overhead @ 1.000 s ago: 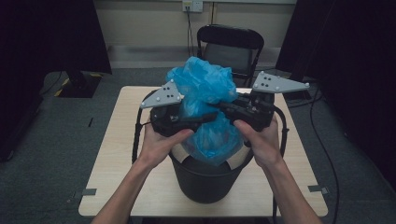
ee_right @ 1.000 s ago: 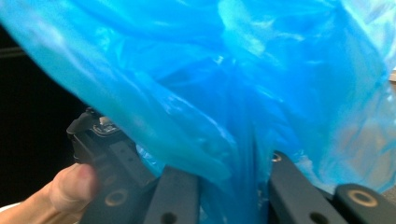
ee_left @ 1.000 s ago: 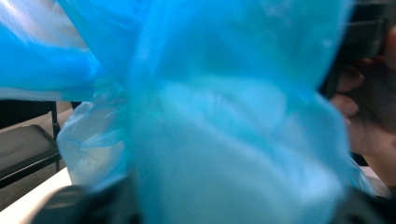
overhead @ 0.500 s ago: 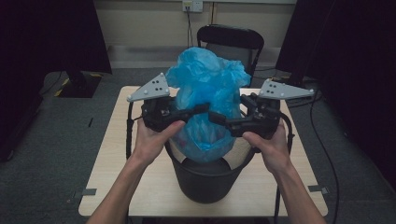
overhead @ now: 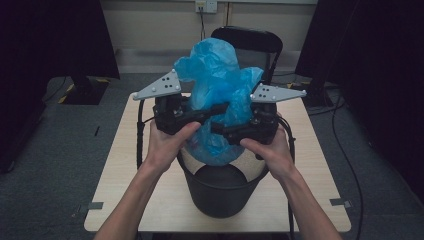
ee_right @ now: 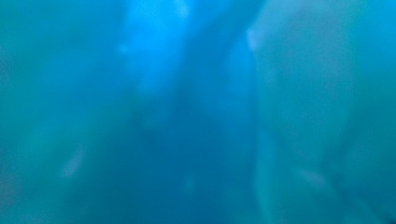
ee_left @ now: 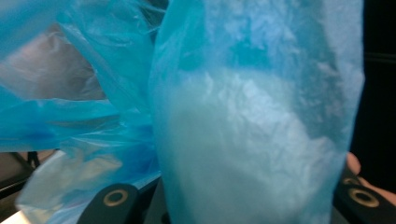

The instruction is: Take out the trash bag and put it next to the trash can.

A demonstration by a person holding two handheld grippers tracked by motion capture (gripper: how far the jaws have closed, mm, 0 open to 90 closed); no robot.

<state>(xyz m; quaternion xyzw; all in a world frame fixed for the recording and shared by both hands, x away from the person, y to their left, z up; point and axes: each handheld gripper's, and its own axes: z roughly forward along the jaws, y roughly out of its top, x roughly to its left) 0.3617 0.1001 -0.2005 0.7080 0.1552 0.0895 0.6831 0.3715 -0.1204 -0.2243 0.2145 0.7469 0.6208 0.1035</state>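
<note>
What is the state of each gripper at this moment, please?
Left gripper: closed on the blue plastic bag above the black bin.
Right gripper: open, jaws against the bag, gripping nothing.

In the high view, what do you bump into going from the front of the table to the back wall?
Black bin → blue plastic bag → black chair → wall socket.
</note>
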